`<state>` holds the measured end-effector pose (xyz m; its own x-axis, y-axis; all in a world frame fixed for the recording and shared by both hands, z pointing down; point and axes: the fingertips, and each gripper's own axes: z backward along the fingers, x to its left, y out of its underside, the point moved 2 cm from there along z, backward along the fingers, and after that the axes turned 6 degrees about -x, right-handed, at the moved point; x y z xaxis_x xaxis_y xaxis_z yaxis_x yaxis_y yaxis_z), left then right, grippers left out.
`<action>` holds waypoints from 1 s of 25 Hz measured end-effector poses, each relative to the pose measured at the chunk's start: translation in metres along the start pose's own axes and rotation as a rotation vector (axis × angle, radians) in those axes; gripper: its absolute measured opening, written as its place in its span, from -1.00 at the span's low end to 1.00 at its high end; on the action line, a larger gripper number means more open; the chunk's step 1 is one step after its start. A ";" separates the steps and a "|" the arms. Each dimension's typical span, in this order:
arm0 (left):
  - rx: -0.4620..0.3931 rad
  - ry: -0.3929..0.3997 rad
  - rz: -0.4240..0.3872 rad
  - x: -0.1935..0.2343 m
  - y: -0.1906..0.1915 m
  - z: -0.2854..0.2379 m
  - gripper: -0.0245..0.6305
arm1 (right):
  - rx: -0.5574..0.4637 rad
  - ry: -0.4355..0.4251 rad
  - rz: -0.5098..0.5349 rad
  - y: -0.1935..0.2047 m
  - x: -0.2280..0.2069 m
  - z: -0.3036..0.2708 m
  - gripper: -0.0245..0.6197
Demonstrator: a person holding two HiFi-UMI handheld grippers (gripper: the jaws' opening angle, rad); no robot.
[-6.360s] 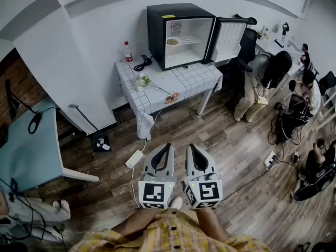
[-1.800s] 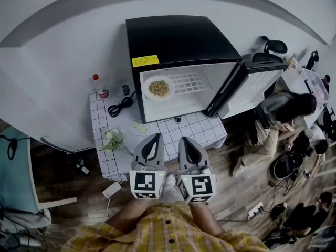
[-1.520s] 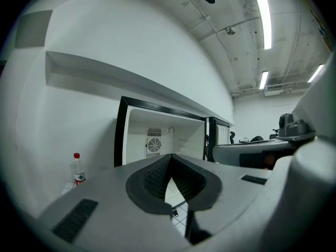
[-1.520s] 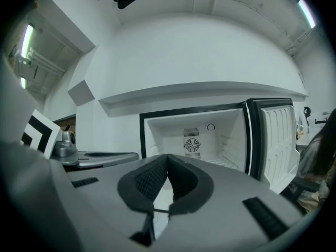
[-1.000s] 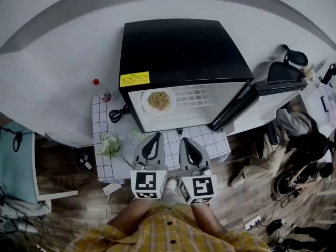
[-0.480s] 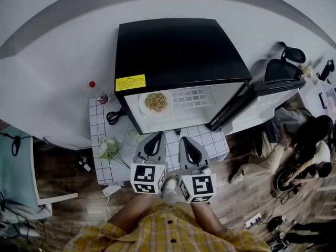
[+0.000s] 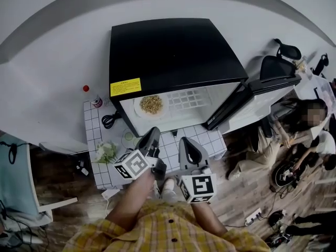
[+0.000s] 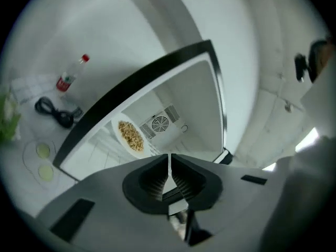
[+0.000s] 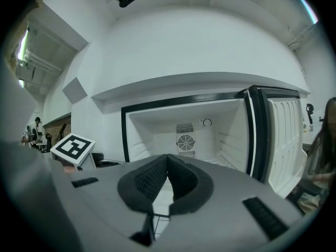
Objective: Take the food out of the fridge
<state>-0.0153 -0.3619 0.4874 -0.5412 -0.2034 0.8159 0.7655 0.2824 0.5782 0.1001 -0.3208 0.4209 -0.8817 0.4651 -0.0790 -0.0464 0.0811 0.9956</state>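
a black fridge (image 7: 173,51) stands on a desk (image 7: 212,140) with a white tiled cover, pushed up to the white wall. its door (image 7: 257,96) hangs wide open to the right. inside, at the left of the white compartment, a plate (image 7: 150,104) of pale crumbly food (image 7: 151,103) sits on a wire shelf (image 7: 190,97).

the person in the yellow checked shirt holds both claws out level in front of the open fridge, above the desk's front edge and well short of the plate. the left claw (image 7: 154,133) is tipped over to one side, its marker cube (image 7: 131,164) tilted. its jaws are clenched tight together with nothing between them, and its own view looks past them at the plate (image 8: 130,136). the right claw (image 7: 187,140) sits upright just beside it, jaws likewise pressed together and empty, facing the bare right half of the compartment and the fan grille (image 9: 185,142) on the back wall.

to the left of the fridge on the desk are a red-capped bottle (image 7: 94,98), a coiled black cable (image 7: 108,121), two pale green slices (image 8: 43,160) and a bunch of flowers (image 7: 105,152). off to the right a person (image 7: 310,119) sits near an office chair (image 7: 278,62).
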 end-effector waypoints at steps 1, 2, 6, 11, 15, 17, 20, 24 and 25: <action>-0.024 0.002 0.101 0.004 -0.001 -0.001 -0.90 | 0.001 0.002 -0.001 0.001 -0.001 -0.001 -0.90; -0.052 0.008 0.203 0.008 -0.002 -0.002 -0.90 | 0.003 0.004 -0.001 0.001 -0.001 -0.001 -0.90; -0.167 0.033 0.595 0.028 0.002 -0.007 -0.63 | 0.005 0.005 -0.005 0.003 -0.002 -0.003 -0.90; -0.245 -0.045 0.670 0.055 0.002 -0.010 -0.62 | 0.000 0.006 -0.002 -0.001 -0.004 -0.007 -0.90; -0.273 -0.148 0.694 0.081 0.004 -0.017 -0.56 | 0.009 0.002 -0.004 0.001 -0.005 -0.009 -0.90; -0.270 -0.174 0.684 0.090 0.004 -0.024 -0.53 | 0.011 0.001 -0.003 0.001 -0.005 -0.011 -0.90; -0.261 -0.197 0.664 0.099 0.003 -0.036 -0.53 | 0.012 0.000 -0.001 0.002 -0.006 -0.015 -0.90; -0.259 -0.203 0.669 0.103 -0.001 -0.047 -0.53 | 0.013 0.009 0.002 0.000 -0.009 -0.016 -0.90; -0.259 -0.206 0.674 0.104 -0.002 -0.049 -0.54 | 0.013 0.013 0.003 0.000 -0.011 -0.016 -0.90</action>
<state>-0.0559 -0.4296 0.5712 0.0396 0.1224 0.9917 0.9977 0.0491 -0.0459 0.1021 -0.3402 0.4222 -0.8878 0.4541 -0.0754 -0.0377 0.0915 0.9951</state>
